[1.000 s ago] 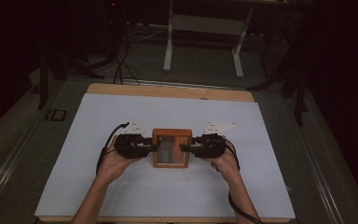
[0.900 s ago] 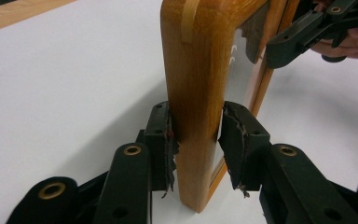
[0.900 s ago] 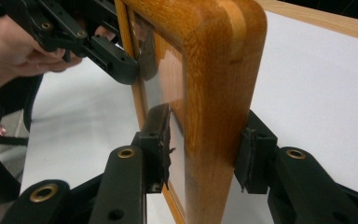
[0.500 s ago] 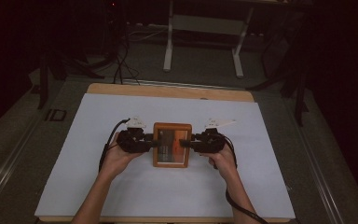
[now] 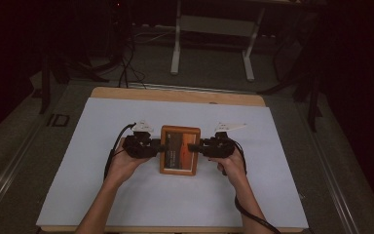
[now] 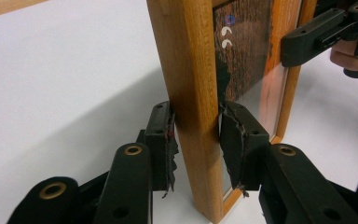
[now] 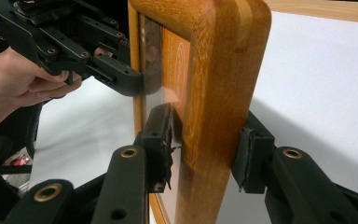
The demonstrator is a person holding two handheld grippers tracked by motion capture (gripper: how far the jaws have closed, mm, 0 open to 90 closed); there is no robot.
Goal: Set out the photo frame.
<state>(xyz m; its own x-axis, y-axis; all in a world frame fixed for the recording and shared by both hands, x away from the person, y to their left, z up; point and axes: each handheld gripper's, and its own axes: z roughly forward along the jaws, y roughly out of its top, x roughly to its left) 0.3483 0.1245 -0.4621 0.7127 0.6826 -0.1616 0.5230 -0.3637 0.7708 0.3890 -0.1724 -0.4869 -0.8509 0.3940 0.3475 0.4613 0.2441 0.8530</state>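
Note:
A wooden picture frame (image 5: 179,150) with a dark orange-brown picture sits at the middle of the white mat (image 5: 126,195), held between both grippers. My left gripper (image 5: 163,146) is shut on its left side rail. My right gripper (image 5: 193,146) is shut on its right rail. In the left gripper view the frame (image 6: 186,70) stands edge-on between the left gripper's (image 6: 196,140) pads, and the right gripper (image 6: 307,42) grips the far rail. In the right gripper view the right gripper's (image 7: 207,144) pads squeeze the frame (image 7: 214,70), with the left gripper (image 7: 130,84) and a hand beyond.
The mat covers a wooden tabletop (image 5: 175,95) whose edge shows at the back. Behind the table, white stand legs (image 5: 209,44) and dark cables (image 5: 121,63) lie on the floor. A cable (image 5: 114,151) trails from the left gripper.
Both grippers have carried the frame slightly away from the person, and the frame looks taller from above than a second ago. Both grips stay the same.

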